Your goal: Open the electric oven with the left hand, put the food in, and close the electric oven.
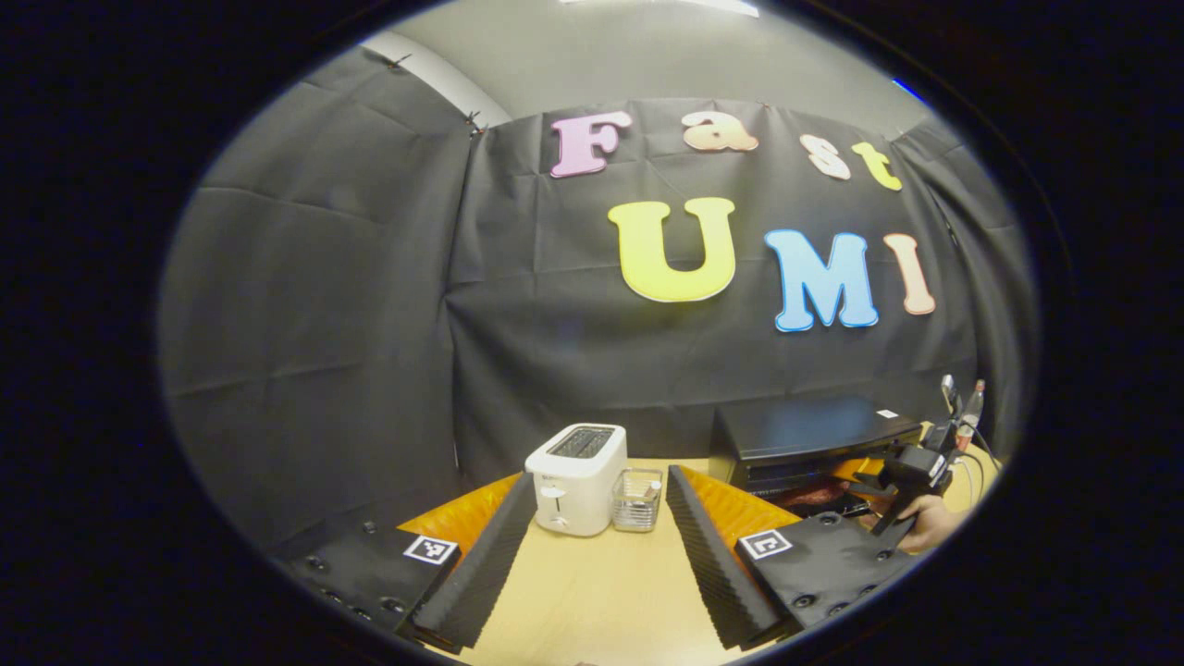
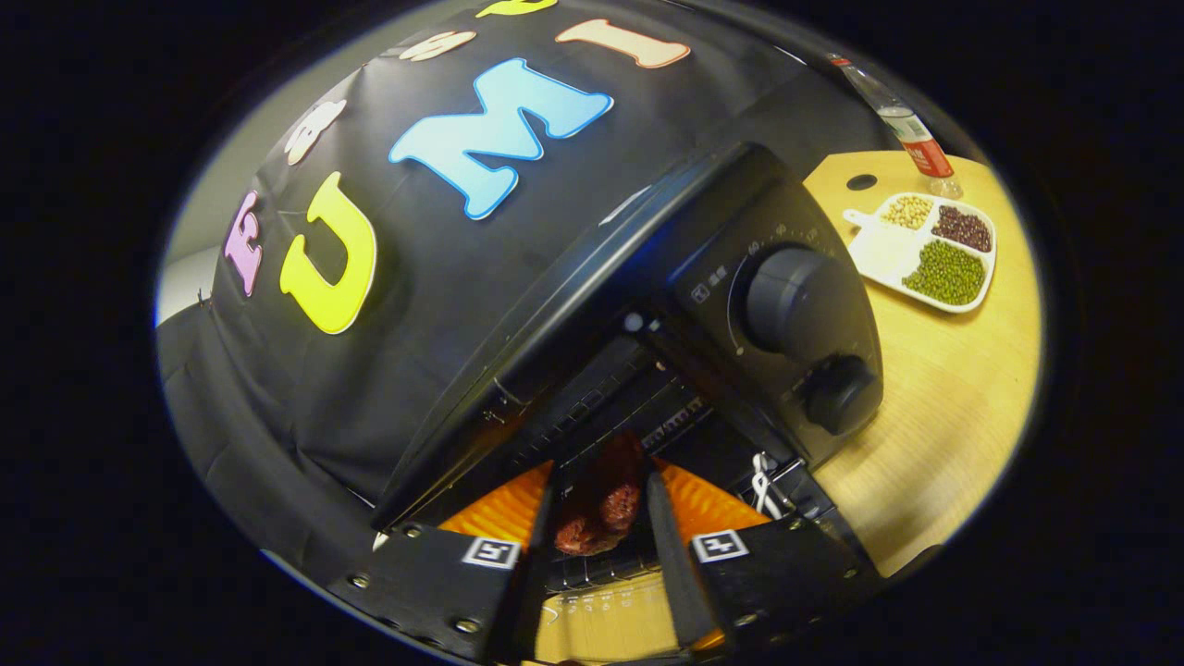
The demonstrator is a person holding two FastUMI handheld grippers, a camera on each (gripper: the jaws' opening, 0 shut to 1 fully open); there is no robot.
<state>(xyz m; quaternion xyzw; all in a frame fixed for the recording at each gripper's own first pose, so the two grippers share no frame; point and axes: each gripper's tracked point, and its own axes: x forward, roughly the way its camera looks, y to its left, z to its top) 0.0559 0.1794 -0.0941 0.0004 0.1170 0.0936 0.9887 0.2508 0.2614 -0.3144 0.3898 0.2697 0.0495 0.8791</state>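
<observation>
The food [image 2: 601, 507], a dark red piece, is pinched between the right gripper [image 2: 599, 518] jaws, its long axis pointed ahead into the open electric oven [image 2: 647, 305]. The left gripper [image 1: 601, 546] jaws are spread, empty, over the desk [image 1: 601, 592].

A pale wooden table [image 1: 601, 592] carries a white toaster [image 1: 575, 479], with a small clear glass container [image 1: 638, 499] just beside it. The black electric oven [image 1: 809, 439] stands nearby. Beyond the oven sit a divided dish of beans [image 2: 934, 250] and a bottle [image 2: 902, 120].
</observation>
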